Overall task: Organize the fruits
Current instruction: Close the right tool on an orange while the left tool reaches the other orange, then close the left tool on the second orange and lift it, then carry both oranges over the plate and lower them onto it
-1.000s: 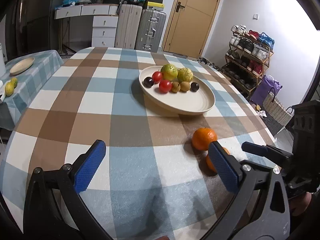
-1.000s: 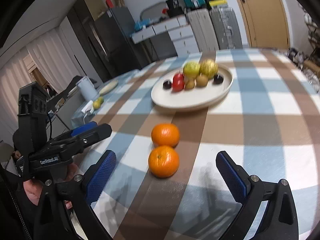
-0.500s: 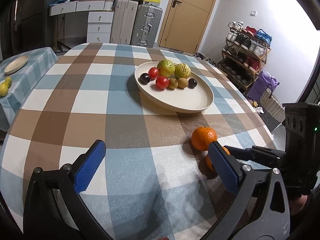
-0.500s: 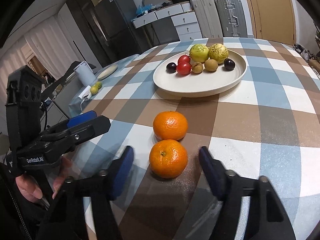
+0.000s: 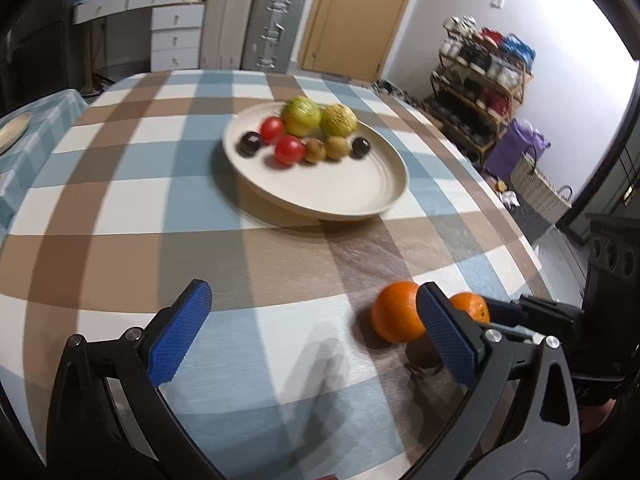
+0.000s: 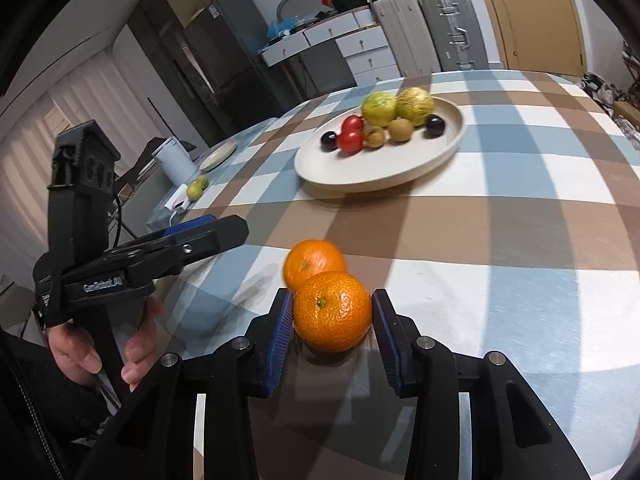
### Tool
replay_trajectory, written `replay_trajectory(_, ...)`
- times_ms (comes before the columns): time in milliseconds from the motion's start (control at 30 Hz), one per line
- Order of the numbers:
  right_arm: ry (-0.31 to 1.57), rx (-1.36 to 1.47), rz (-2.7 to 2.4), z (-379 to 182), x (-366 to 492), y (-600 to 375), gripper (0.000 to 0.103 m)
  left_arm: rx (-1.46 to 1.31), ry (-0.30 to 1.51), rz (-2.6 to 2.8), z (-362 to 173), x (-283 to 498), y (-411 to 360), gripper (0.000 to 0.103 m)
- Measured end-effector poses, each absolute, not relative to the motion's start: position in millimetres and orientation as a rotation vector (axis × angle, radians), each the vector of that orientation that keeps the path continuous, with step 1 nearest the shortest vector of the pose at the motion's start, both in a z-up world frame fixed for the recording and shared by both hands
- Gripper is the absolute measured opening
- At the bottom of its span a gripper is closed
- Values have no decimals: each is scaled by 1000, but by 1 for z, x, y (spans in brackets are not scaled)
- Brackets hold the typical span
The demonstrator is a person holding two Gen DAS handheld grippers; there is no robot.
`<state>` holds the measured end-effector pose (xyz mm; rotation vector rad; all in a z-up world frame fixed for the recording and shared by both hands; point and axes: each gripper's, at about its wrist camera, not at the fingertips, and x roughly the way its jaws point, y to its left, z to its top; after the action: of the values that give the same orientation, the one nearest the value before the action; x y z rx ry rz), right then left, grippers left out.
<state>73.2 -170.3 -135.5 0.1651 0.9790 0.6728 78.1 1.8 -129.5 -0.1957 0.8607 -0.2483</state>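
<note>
Two oranges lie on the checked tablecloth. My right gripper point(image 6: 331, 334) is shut on the near orange point(image 6: 332, 316), blue pads against both its sides, just above the cloth. The second orange point(image 6: 312, 262) lies just behind it, touching or nearly so. A cream plate point(image 6: 400, 172) further back holds two green-yellow fruits, two red tomatoes, two brown kiwis and two dark plums. My left gripper point(image 5: 316, 336) is open and empty, low over the cloth; the second orange point(image 5: 396, 312) lies by its right finger. The held orange point(image 5: 470, 306) shows behind that finger.
The plate point(image 5: 360, 204) sits at the table's middle. A side table point(image 6: 192, 188) to the left carries a white kettle, a small plate and lemons. Suitcases, drawers and a door stand behind; a shoe rack point(image 5: 480, 80) and a basket stand to the right.
My right gripper moved forward and closed on the near orange. My left gripper shifted slightly, staying open.
</note>
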Motion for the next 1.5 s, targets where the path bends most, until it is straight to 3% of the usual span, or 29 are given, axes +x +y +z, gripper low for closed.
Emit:
replay_trajectory(767,888,248,522,-126,59,-248,41,-60,944,-335,-148,104,-55,102)
replay_trajectory(1000,883,255,489,-125,53,-258,41,4,920,-364,-147,102,-68,97)
replay_trajectory(1100,880,258,483,-124,54,-259,41,19,921,-386,-147,100,-72,90)
replay_trajectory(1233,874,254,487,-122,55,-258,41,46,941,-404,-150,100,-76,67)
replay_trajectory(1300,874,249,486,-122,55,-256,41,49,952,-407,-151,99,-76,60)
replay_trajectory(1367,879,245,486,-122,56,-255,41,60,972,-392,-153,100,-75,38)
replay_trajectory(1500,884,236,481,-122,57,-252,41,42,972,-411,-155,100,-71,38)
